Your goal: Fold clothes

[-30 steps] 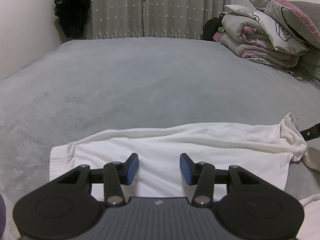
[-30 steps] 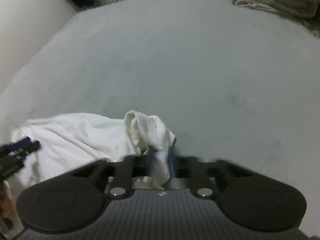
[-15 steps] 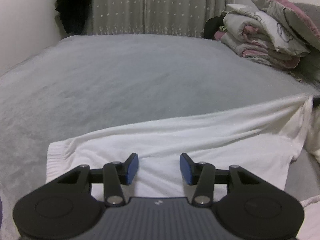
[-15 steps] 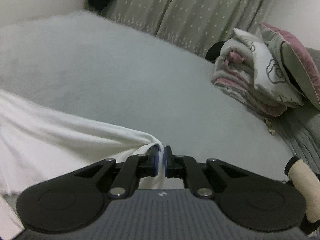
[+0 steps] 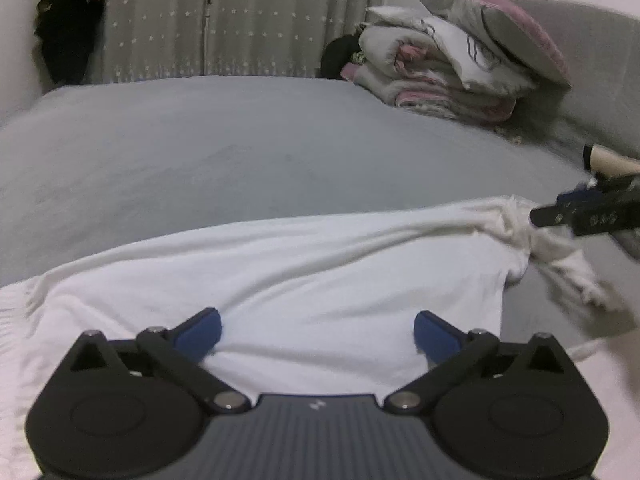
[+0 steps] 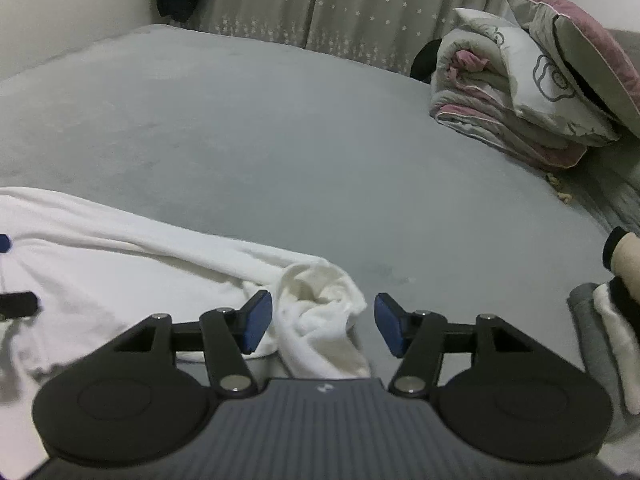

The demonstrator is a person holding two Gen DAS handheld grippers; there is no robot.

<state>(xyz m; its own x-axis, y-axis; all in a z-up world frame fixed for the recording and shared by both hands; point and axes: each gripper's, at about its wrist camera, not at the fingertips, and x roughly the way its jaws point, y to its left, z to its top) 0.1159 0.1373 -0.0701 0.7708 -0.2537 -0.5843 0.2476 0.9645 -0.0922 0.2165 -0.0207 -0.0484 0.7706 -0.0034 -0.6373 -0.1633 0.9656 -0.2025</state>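
White shirt [image 5: 288, 280] spread on a grey bed [image 5: 240, 140], near the bed's front edge, lying mostly flat with shallow creases. Long axis runs left to right across both views; the ribbed hem end lies at the left in the left-wrist view, and one bunched end, a sleeve [image 6: 320, 304] by its look, lies at the right. The sleeve is crumpled into a loose heap, not laid flat.

Left gripper [image 5: 316, 332]: fingers wide apart, holding nothing, poised over the near part of the shirt. Whether they touch the cloth cannot be told.

Right gripper [image 6: 324, 320]: fingers apart, with the bunched sleeve lying between them and not clamped. Seen from the left-wrist view, this gripper sits just beside the shirt's right end.

Progress, as a judgement: the shirt shows a single long ridge along its far edge, which may be a fold or only slack; no tidy, compact fold is visible. The body appears laid out along its length, and the right end remains rumpled, so most of the folding looks to be left for this garment. A small stack of grey and white cloth [image 6: 600, 340] at the right edge of the right-wrist view may be folded clothes; too little shows to be sure.

Background: rolled bedding [image 6: 520, 100] and a pillow [image 6: 580, 48] at the far right, curtains [image 5: 240, 20] behind the bed.
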